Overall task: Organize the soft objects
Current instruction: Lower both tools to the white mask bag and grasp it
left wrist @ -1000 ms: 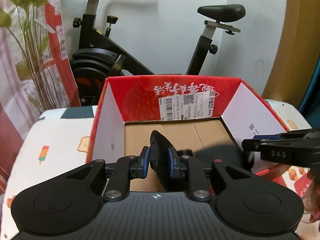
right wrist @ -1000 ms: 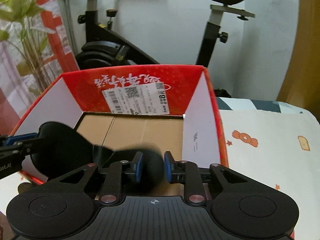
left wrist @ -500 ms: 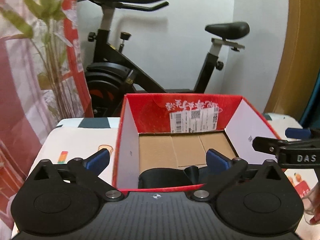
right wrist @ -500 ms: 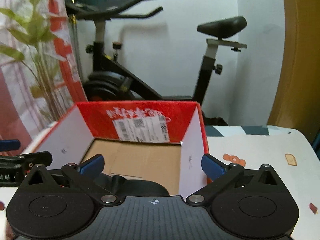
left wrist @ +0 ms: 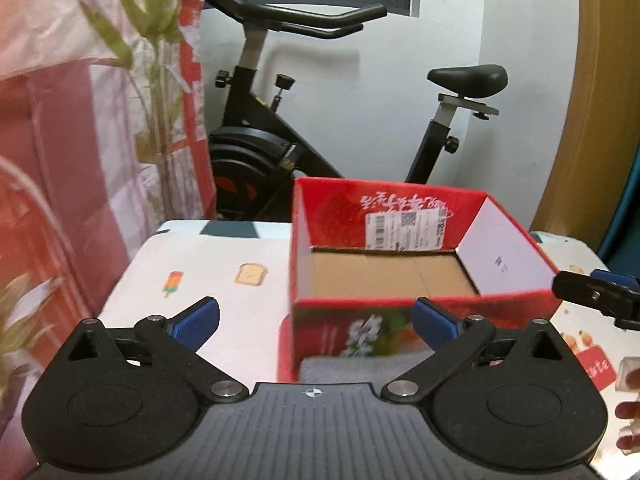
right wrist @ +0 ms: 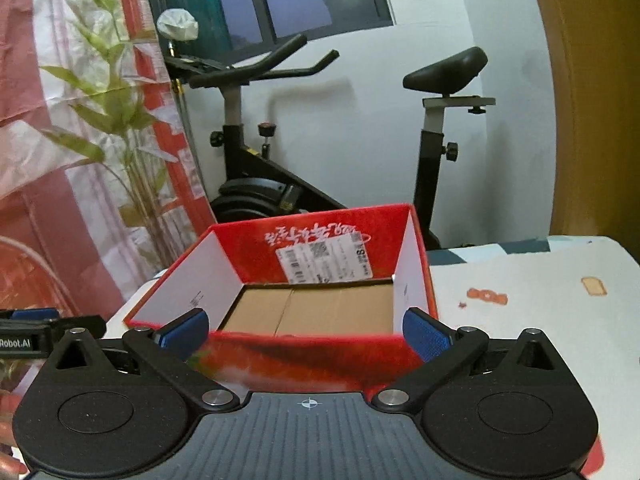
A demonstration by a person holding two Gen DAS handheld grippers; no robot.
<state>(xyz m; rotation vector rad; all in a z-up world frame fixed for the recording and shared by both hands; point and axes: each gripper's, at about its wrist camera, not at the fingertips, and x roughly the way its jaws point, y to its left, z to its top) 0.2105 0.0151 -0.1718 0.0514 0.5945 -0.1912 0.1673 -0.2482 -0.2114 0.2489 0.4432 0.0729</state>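
Note:
A red cardboard box stands open on the table, and the part of its brown floor that shows is bare. Its near wall hides the front of the inside, so no black soft item shows. My left gripper hangs open in front of the box's near left corner with nothing between its blue pads. My right gripper is open too and holds nothing, just short of the near wall. A grey soft thing lies against the box's front, below my left gripper. Each gripper shows at the edge of the other's view.
The table wears a white cloth printed with small pictures. A black exercise bike stands behind the table by the white wall. A leafy plant and red-and-white curtain fill the left. Fingers show at the right edge.
Both grippers opened and let go of the black soft item inside the box, then drew back and rose. The item has dropped out of sight behind the near wall.

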